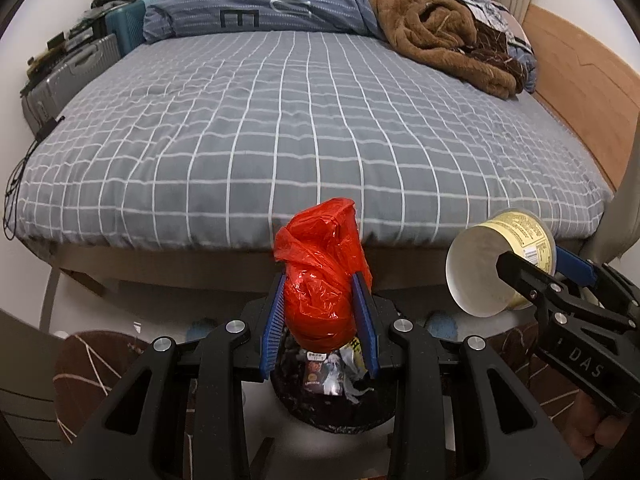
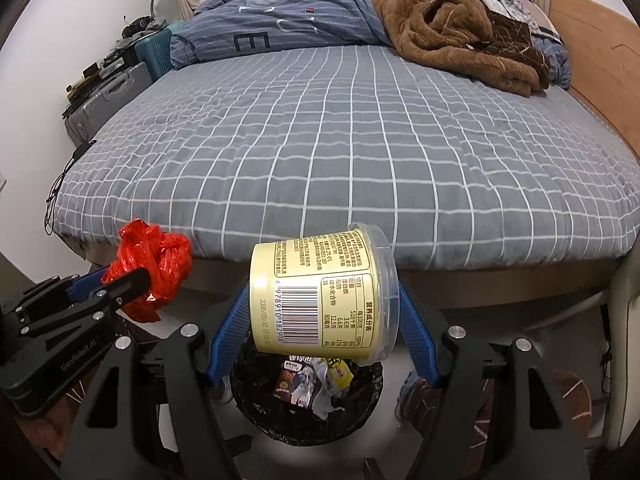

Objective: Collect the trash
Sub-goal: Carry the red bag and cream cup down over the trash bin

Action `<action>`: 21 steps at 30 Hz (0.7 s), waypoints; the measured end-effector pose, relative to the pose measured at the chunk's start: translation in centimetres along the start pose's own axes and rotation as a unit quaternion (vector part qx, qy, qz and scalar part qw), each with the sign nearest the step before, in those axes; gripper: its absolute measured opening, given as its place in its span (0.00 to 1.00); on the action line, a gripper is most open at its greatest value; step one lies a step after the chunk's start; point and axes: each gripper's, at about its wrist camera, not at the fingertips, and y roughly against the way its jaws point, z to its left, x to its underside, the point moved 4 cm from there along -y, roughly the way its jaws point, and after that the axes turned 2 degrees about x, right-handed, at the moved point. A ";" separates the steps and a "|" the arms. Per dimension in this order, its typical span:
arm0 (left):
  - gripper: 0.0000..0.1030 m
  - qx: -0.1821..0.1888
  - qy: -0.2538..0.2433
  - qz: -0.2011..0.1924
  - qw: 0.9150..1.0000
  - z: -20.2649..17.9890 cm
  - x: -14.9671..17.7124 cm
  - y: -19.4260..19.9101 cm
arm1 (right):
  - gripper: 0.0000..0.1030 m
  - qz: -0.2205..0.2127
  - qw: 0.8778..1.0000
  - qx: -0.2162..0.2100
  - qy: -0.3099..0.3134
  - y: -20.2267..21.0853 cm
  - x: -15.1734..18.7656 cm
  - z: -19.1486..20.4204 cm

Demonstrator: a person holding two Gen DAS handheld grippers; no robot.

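Observation:
My left gripper [image 1: 320, 312] is shut on a crumpled red plastic bag [image 1: 322, 276], which bulges up between the blue pads. My right gripper [image 2: 324, 308] is shut on a pale yellow plastic cup [image 2: 320, 296] held on its side, barcode label facing the camera. Both hang just above a round bin lined with a black bag [image 2: 308, 412] on the floor at the foot of the bed, with wrappers and crumpled paper inside. In the left wrist view the cup [image 1: 500, 264] shows its white open mouth at the right. The red bag [image 2: 150, 268] appears at the left of the right wrist view.
A bed [image 1: 300, 120] with a grey checked cover fills the room ahead, with a blue duvet and a brown blanket [image 1: 440, 28] piled at its head. Suitcases [image 1: 76, 68] stand along the left wall. A brown patterned rug [image 1: 92, 368] lies beside the bin.

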 end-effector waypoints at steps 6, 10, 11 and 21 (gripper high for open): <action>0.31 0.006 -0.008 0.015 1.000 -0.6 2.7 -0.7 | 0.65 0.011 1.000 0.001 -0.008 -0.3 2.0 -0.1; 0.31 0.008 -0.007 0.029 1.000 -0.3 4.3 -2.0 | 0.65 0.023 1.000 0.004 0.000 -1.4 3.3 0.5; 0.31 0.008 -0.007 0.033 0.999 -0.4 4.5 -2.3 | 0.65 0.026 1.000 0.004 0.001 -1.6 3.4 0.7; 0.31 -0.004 -0.001 0.068 0.998 1.3 7.3 -6.3 | 0.65 0.069 0.998 0.000 0.003 -5.3 6.2 1.4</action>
